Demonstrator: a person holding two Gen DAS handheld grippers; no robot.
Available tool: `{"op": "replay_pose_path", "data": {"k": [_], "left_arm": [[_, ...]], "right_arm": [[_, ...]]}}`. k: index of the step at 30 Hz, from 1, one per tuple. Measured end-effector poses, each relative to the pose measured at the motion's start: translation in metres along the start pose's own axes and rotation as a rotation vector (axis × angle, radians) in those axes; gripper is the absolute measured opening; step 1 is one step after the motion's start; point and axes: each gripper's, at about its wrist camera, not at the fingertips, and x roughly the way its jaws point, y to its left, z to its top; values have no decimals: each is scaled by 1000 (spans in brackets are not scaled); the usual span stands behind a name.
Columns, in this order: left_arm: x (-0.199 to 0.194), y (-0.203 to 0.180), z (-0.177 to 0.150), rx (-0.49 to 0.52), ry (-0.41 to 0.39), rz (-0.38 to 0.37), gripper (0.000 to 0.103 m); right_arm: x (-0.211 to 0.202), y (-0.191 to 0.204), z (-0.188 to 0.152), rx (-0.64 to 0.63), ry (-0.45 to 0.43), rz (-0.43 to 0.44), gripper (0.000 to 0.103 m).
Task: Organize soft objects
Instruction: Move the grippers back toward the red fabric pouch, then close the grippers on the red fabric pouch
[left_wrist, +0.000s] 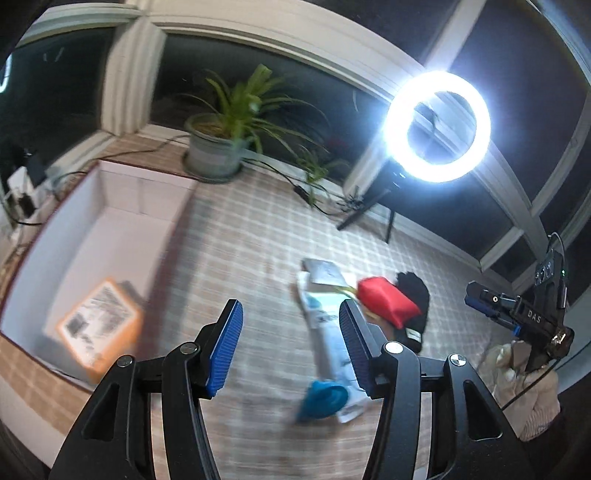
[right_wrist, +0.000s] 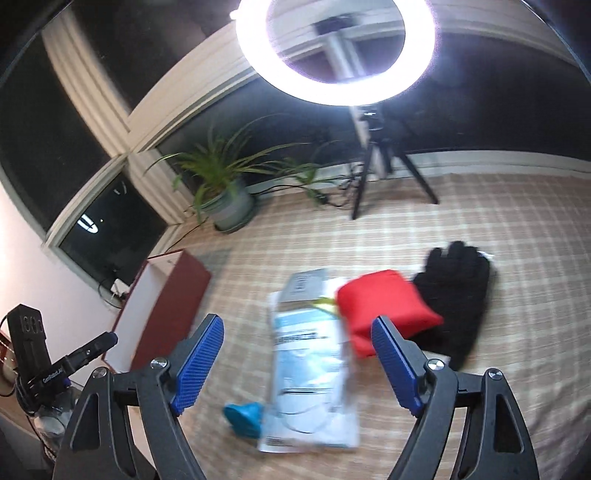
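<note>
Checked woven mat, crinkly plastic packet, puffy red pouch, fuzzy black glove, both hand-held grippers released, empty.

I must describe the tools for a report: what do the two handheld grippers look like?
Both the left gripper and the right gripper have black angular frames with silver pivot bolts and two ribbed blue pads. The right gripper's body carries white lettering, a thin black cable and a small green light. A beige sleeve is behind it.

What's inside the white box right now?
The white box holds one orange packet, lying near its front corner in the left wrist view. The floor around it looks bare; the near wall hides the closest strip, and motion blur makes the packet's label unreadable.
</note>
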Motion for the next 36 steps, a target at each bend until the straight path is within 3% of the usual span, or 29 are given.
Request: {"op": "replay_pose_path", "data": {"k": [5, 14, 24, 28, 36], "left_arm": [[28, -38, -8, 5, 32, -22, 60], [75, -90, -15, -14, 97, -60, 63], [121, -120, -24, -42, 182, -73, 63], [126, -127, -28, -35, 189, -63, 63], [153, -140, -24, -59, 228, -68, 63]], "right_arm": [[4, -46, 11, 30, 40, 1, 79], [31, -89, 34, 28, 147, 39, 79], [63, -117, 51, 57, 210, 77, 79], [86, -121, 58, 68, 255, 102, 66], [144, -121, 59, 74, 382, 117, 66]]}}
